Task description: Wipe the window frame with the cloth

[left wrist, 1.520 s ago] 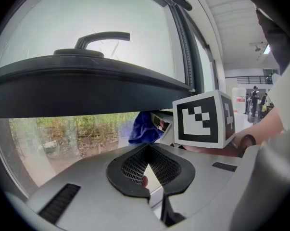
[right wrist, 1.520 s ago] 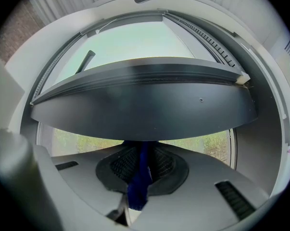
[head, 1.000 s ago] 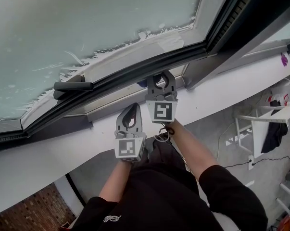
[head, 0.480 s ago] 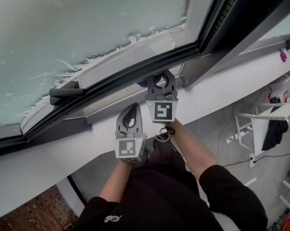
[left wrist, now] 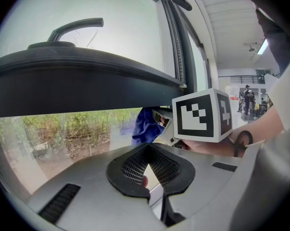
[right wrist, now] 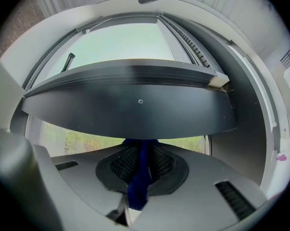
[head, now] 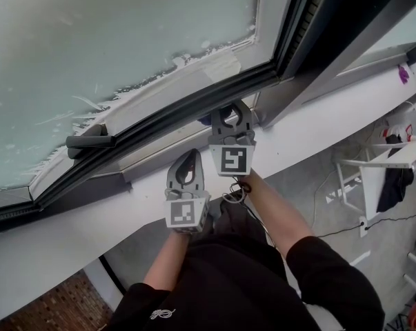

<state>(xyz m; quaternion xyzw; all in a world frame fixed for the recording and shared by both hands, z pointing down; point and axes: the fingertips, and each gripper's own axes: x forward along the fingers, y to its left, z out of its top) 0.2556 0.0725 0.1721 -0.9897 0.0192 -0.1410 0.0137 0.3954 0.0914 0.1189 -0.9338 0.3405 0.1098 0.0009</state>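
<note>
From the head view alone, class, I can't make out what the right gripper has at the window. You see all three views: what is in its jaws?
Observer: The right gripper is shut on a blue cloth, which runs back between its jaws.
Operator: And the left?
Observer: The left gripper is shut, with nothing between its jaws.
Operator: What lies beyond the cloth?
Observer: The underside of the dark sash, with greenery showing beneath it.

The cloth [right wrist: 139, 177] runs out of sight under the window frame [right wrist: 130, 107].
</note>
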